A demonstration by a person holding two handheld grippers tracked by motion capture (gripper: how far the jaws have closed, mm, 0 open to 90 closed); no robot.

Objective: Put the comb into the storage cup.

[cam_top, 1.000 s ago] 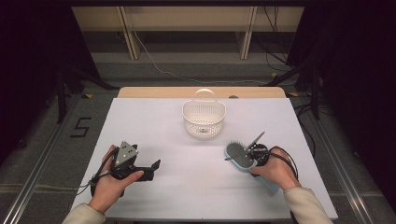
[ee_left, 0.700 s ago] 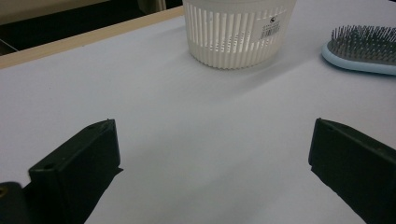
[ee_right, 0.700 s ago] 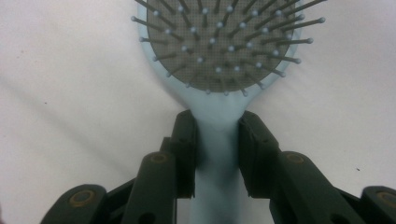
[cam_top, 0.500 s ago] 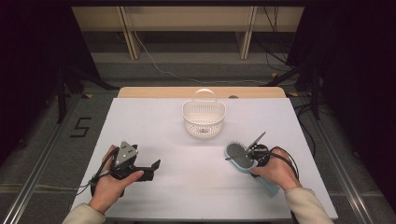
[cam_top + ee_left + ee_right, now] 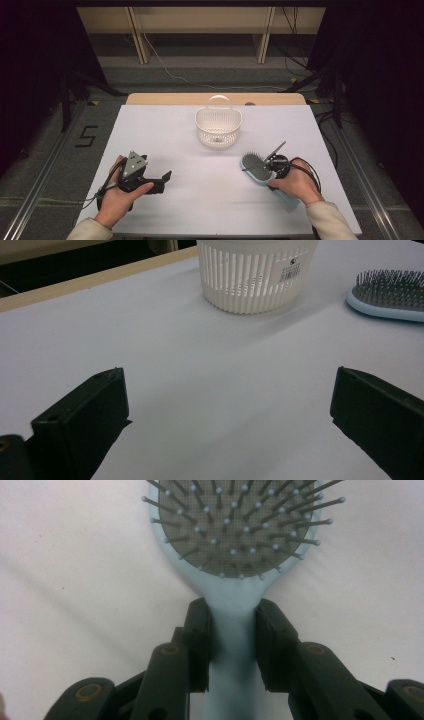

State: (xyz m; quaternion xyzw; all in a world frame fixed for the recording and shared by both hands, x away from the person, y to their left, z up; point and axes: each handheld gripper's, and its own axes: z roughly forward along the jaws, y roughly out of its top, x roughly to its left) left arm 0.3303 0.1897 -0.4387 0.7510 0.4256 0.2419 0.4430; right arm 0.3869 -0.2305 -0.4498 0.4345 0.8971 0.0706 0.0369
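We hold the right gripper (image 5: 234, 625) clamped on the neck of the hairbrush (image 5: 235, 540), bristles up, its head lying on the white table (image 5: 200, 200) near our right edge. Our left gripper (image 5: 227, 415) rests low on the table with jaws wide apart, gripping nothing. The white basket (image 5: 218, 127) stands upright mid-table, beyond both
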